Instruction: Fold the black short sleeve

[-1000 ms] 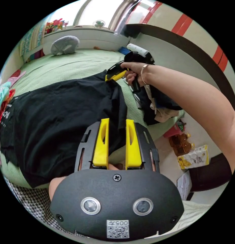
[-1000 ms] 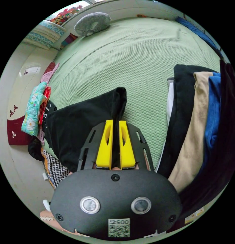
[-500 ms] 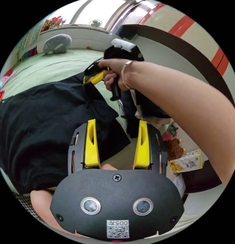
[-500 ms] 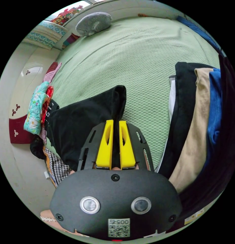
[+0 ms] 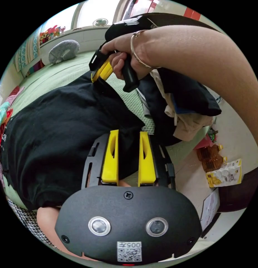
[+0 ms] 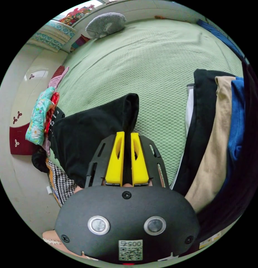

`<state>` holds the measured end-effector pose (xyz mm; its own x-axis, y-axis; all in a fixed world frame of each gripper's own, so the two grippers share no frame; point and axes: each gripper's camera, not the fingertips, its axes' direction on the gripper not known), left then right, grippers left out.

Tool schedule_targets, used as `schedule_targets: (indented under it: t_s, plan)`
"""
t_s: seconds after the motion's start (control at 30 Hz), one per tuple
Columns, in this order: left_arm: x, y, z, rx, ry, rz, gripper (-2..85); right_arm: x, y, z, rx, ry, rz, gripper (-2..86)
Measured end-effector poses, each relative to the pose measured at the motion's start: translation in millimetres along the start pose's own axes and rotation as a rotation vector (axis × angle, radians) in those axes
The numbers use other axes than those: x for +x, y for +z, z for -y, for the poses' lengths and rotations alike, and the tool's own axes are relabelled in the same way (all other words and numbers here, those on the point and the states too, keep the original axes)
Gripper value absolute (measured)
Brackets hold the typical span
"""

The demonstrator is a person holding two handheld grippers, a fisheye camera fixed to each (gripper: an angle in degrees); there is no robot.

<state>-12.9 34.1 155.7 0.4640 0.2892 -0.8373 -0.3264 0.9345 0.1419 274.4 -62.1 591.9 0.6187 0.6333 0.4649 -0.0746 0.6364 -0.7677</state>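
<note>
The black short sleeve [image 5: 59,134] lies at the near edge of the green bed [image 6: 151,64]. Right gripper [image 6: 126,156] is clenched on a fold. Left gripper [image 5: 128,159] straddles cloth; its grip is unclear.

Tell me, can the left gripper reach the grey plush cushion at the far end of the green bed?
Probably not: the left gripper holds black shirt cloth, and the grey cushion lies far across the bed.

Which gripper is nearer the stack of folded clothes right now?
Right. The right gripper, shut on the black shirt, sits just beside the folded stack. The left gripper holds the shirt's nearer edge, farther from the stack.
</note>
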Motion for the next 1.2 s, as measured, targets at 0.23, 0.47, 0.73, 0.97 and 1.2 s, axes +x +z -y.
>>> schedule_targets:
  t_s: [0.23, 0.47, 0.73, 0.97, 1.2]
  plan:
    - [-30, -32, -15, 0.038, -0.060, -0.166, 4.5, -33, -18, -5, 0.022, -0.036, -0.051, -0.5]
    - [-31, -81, -28, 0.125, -0.055, -0.271, 4.4, -76, -73, -23, 0.050, -0.054, -0.108, -0.8]
    - [-18, -116, -41, 0.168, 0.012, -0.332, 4.4, -107, -122, -59, 0.101, 0.030, -0.252, -0.8]
    - [-81, -170, -81, 0.211, -0.087, -0.257, 4.4, -210, -127, -77, 0.142, -0.010, -0.187, -0.9]
    - [-161, -217, -131, 0.239, -0.253, -0.146, 3.6, -382, -80, -72, 0.113, -0.193, -0.172, -0.8]
